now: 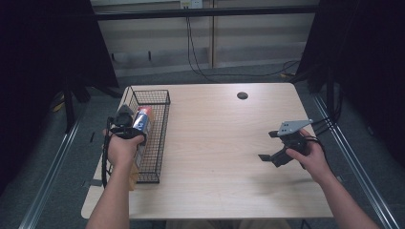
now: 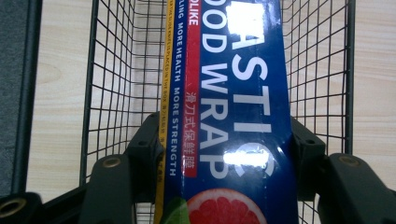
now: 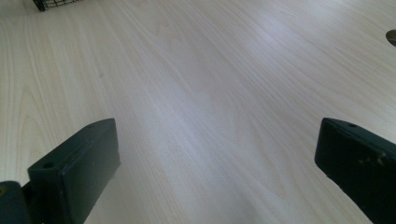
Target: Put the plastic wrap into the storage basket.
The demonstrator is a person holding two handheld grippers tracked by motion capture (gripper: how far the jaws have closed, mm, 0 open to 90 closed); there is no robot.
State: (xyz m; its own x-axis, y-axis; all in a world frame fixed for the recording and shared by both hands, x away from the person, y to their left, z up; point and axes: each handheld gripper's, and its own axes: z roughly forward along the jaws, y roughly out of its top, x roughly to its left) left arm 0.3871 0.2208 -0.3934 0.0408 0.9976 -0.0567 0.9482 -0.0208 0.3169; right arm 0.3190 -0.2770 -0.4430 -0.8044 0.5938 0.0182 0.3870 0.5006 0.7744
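Over the wooden table [image 1: 219,143], left tongs [image 2: 224,154] clamp a plastic wrap box [image 2: 233,116] above the wire basket [image 1: 160,138]; right tongs [image 1: 273,147] hover agape.

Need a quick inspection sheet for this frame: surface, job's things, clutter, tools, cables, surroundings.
Surface: light wood table, a dark round hole near its far edge.
Job's things: black wire basket at the table's left; blue plastic wrap box held over it.
Clutter: nothing seen.
Tools: left tool shut on the box; right tool open above bare table, holding nothing.
Cables: black cables hang down the back wall to the floor.
Surroundings: dark curtains both sides, grey floor.
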